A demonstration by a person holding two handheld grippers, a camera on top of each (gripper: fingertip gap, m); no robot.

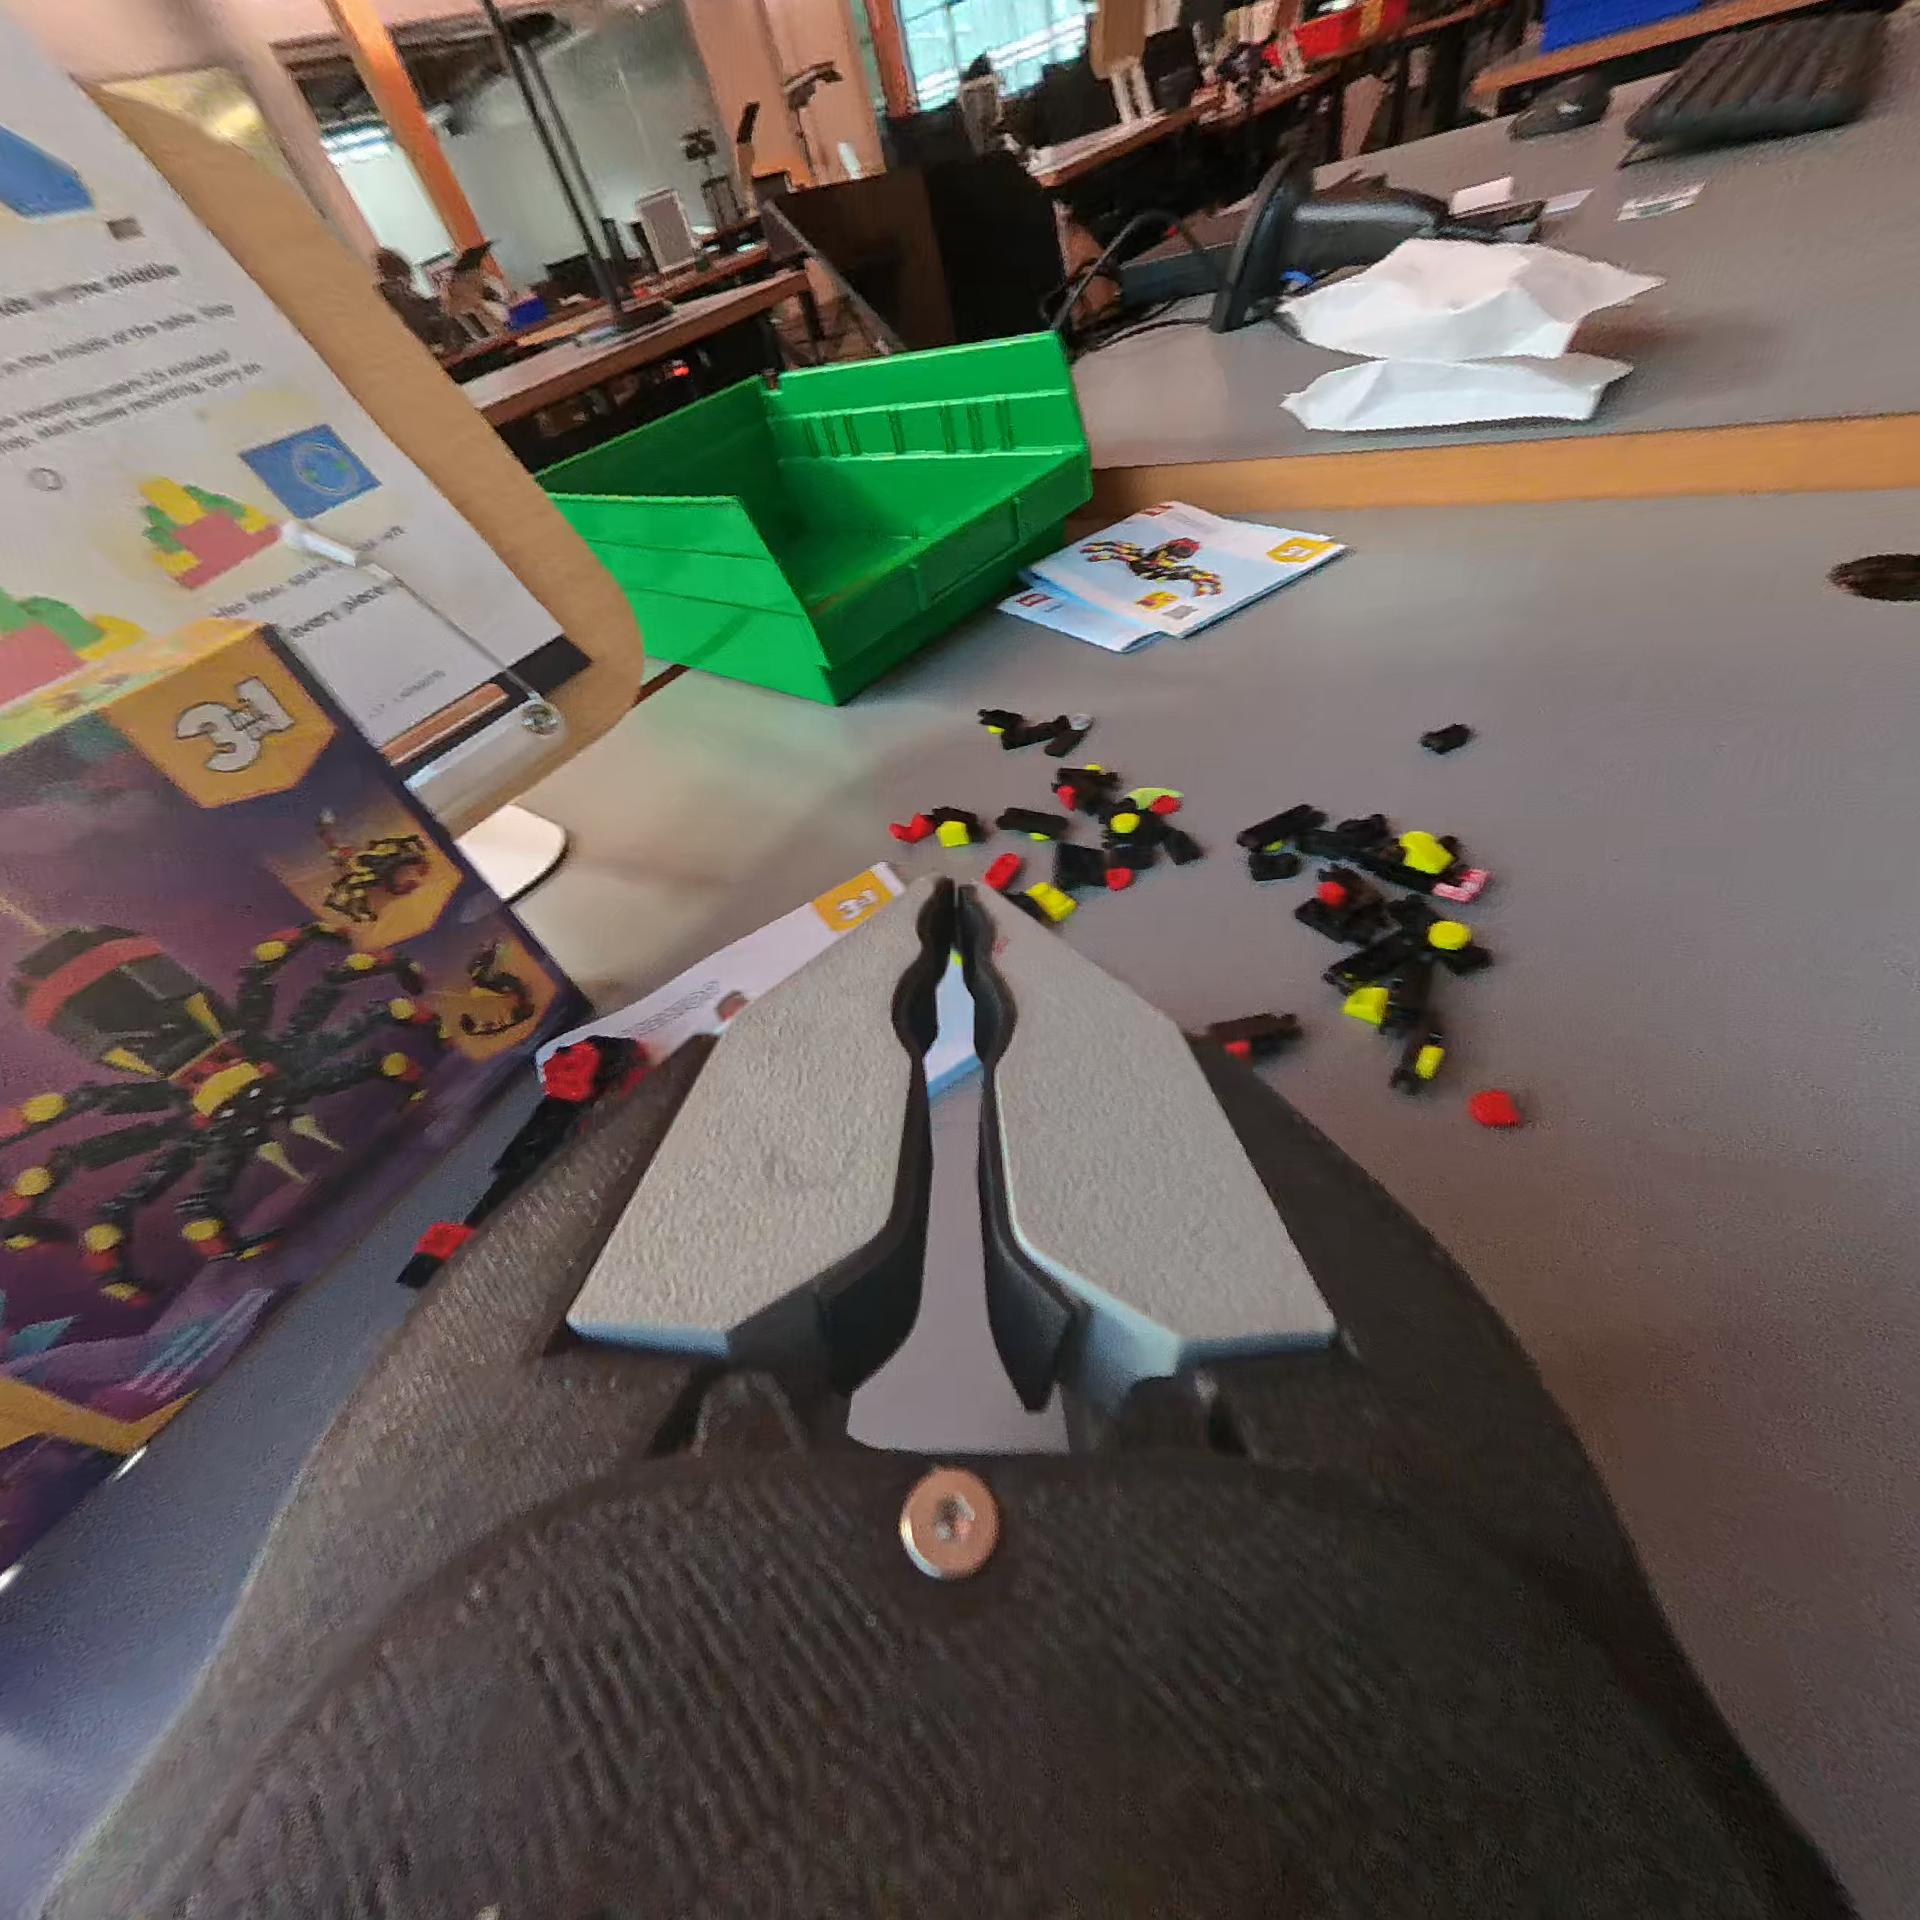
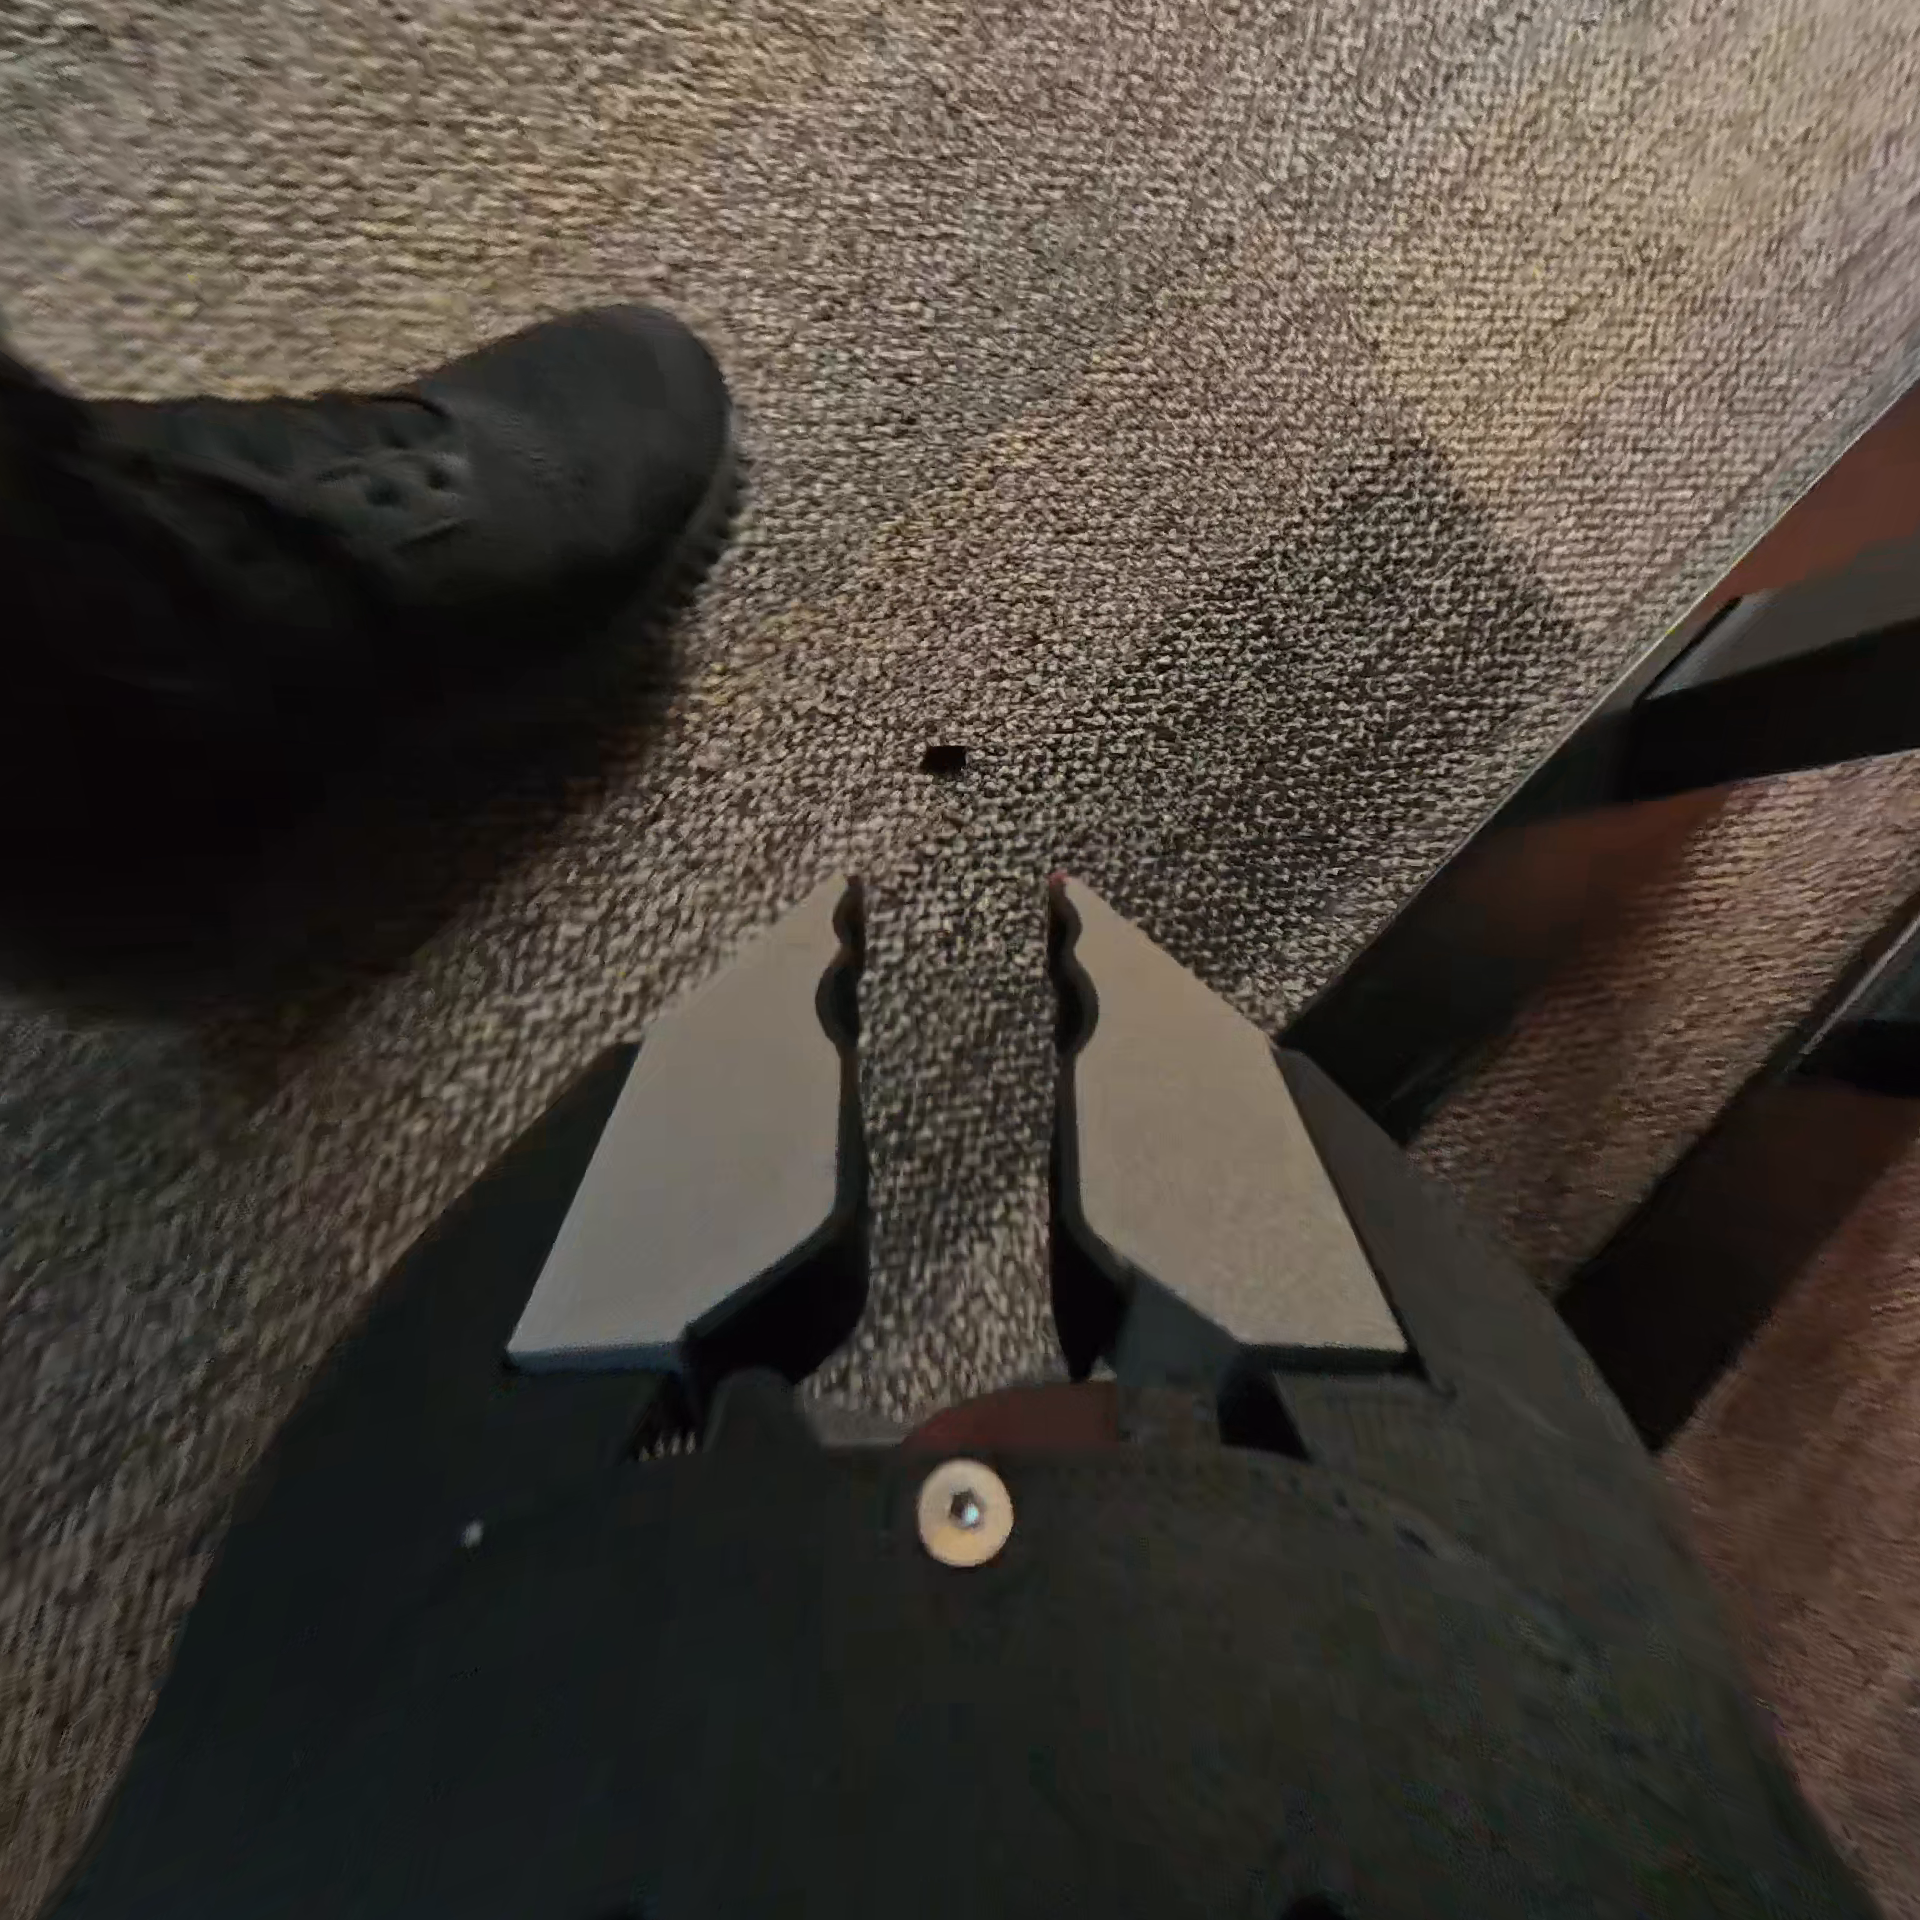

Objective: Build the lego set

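Over carpet (image 2: 1143,312), right claw (image 2: 954,883) wide, left claw (image 1: 956,899) pinched empty, printed box (image 1: 208,987).

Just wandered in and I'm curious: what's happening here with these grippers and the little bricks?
A person is building a Lego set with two handheld grippers. The left gripper is shut and empty, above the table near loose bricks, a booklet and the box. The right gripper is open, pointing at the carpet, where a small black piece lies beside a shoe.
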